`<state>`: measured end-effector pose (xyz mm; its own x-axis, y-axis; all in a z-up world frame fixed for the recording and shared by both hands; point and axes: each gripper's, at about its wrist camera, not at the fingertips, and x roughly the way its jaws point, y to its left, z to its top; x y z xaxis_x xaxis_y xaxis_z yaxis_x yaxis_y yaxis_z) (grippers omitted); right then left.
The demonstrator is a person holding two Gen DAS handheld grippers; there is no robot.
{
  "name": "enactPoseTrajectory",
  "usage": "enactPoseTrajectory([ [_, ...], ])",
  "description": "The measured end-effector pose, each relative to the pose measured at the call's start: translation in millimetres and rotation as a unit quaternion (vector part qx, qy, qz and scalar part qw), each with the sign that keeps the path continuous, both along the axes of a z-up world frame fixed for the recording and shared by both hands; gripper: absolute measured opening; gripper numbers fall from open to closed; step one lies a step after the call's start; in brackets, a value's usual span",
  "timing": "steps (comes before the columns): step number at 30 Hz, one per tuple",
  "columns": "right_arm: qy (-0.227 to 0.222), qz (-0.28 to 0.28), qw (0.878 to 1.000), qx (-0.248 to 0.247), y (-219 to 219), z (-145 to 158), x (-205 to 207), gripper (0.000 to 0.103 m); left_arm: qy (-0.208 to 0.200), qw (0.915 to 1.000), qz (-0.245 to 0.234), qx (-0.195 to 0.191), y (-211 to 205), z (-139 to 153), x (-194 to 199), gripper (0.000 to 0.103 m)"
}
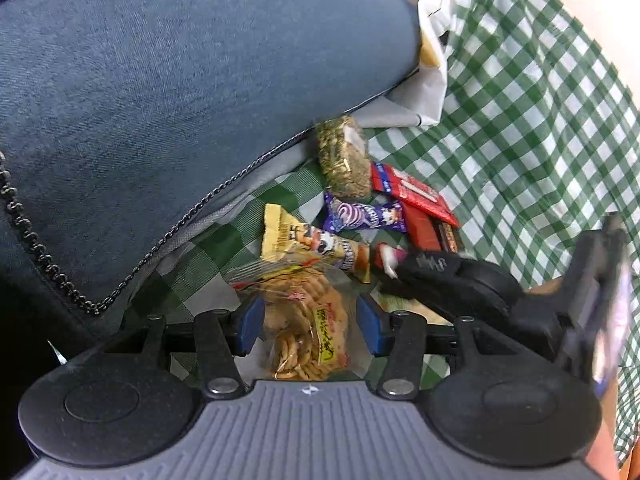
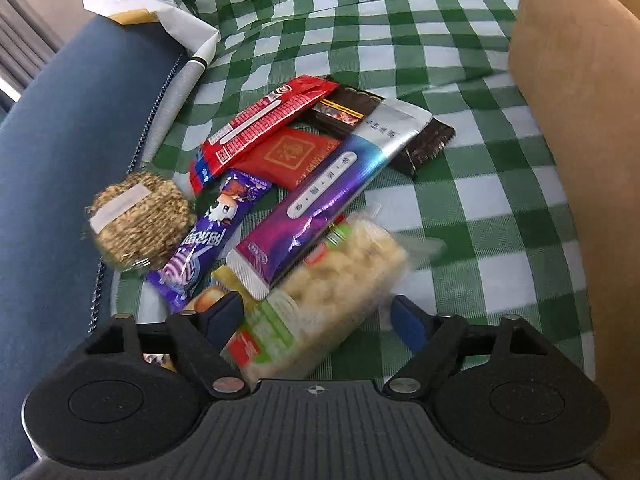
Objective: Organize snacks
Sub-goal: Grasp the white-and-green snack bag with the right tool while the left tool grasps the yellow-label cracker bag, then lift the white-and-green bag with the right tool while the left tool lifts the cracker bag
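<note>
On the checked cloth (image 2: 480,208), beside the denim bag (image 2: 48,168), the puffed-rice bar (image 2: 332,280) lies between the right gripper (image 2: 320,316)'s parted jaws, seemingly unpinched. Light, crushable; grip its middle gently.

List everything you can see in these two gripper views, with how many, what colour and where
checked cloth: one, green and white, under the snacks
blue bag: one, denim blue with a zip, at the cloth's edge
white plastic bag: one, white with yellow, beyond the blue bag
tan cushion: one, tan, far side of the cloth
round seed cake: one, brown, by the zip
purple cartoon packet: one, purple, beside the seed cake
red packets: two, red, back of the pile
dark brown wrapper: one, under the silver end
purple-silver packet: one, across the pile
rice puff bar: one, pale in clear wrap, between the right fingers
noodle snack bag: one, clear, between the left fingers
yellow packet: one, behind the noodle bag
left gripper: black, blue pads
right gripper: same, open
</note>
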<state>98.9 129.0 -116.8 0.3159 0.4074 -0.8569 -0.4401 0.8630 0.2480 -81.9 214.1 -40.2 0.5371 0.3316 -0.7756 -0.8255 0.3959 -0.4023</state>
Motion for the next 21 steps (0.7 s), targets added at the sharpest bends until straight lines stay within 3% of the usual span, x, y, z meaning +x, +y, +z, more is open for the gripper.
enactPoseTrajectory([
  [1, -0.012, 0.01, 1.0, -0.011, 1, 3, -4, 0.057, 0.001, 1.0, 0.0, -0.001, 2, -1, 1, 0.039],
  [2, -0.024, 0.022, 0.999, -0.02, -1, 4, -8, 0.048, 0.0, 1.0, -0.001, -0.003, 3, -2, 2, 0.029],
  [4, -0.031, 0.041, 0.998, -0.025, -10, 8, -13, 0.039, -0.001, 1.0, -0.004, -0.006, 6, -4, 3, 0.015],
  [10, -0.058, 0.111, 0.992, -0.034, -56, 43, -50, 0.038, -0.021, 0.9992, -0.03, 0.014, 5, 5, 2, 0.005],
  [15, -0.08, 0.177, 0.981, -0.025, -101, 85, -94, 0.038, -0.048, 0.9921, -0.115, -0.001, 1, 12, 10, 0.004],
  [18, -0.07, 0.193, 0.979, -0.008, -119, 83, -108, 0.038, -0.051, 0.9844, -0.168, -0.002, -6, 17, 10, 0.003],
  [21, -0.054, 0.183, 0.982, -0.003, -135, 60, -114, 0.038, -0.044, 0.9729, -0.226, -0.026, -10, 24, 14, 0.003],
])
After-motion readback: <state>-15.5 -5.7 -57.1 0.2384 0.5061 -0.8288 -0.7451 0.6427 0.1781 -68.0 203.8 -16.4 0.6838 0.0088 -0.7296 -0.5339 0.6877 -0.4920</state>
